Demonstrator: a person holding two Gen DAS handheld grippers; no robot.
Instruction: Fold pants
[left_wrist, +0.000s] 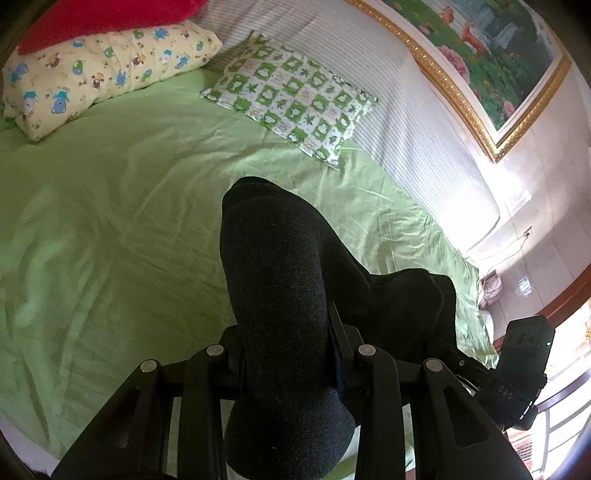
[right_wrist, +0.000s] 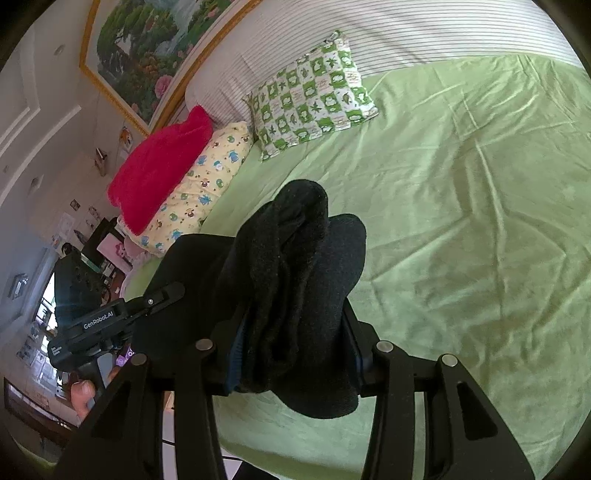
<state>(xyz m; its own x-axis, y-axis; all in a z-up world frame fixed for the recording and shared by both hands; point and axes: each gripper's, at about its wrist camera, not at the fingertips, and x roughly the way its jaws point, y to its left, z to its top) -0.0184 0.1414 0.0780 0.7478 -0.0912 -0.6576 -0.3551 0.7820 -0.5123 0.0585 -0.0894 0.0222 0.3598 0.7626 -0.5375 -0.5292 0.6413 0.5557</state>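
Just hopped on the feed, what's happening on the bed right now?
A person is working on a pair of dark pants with two handheld claws. The left claw is shut on a bunched fold of the fabric, and the right claw is shut on another bunch of it. Both hold the pants over the green sheet; whether any part rests on the sheet cannot be told. Pillows lie near the headboard. The pants look bunched, not yet neatly folded.

Domestic bedroom. Bed under a wrinkled green sheet (right_wrist: 461, 192), striped padded headboard (left_wrist: 388, 92), frog-print pillow (left_wrist: 291, 99), cartoon-print pillow (left_wrist: 107, 74), red blanket (right_wrist: 159, 166), gilt-framed landscape painting (left_wrist: 491, 55) on the wall.
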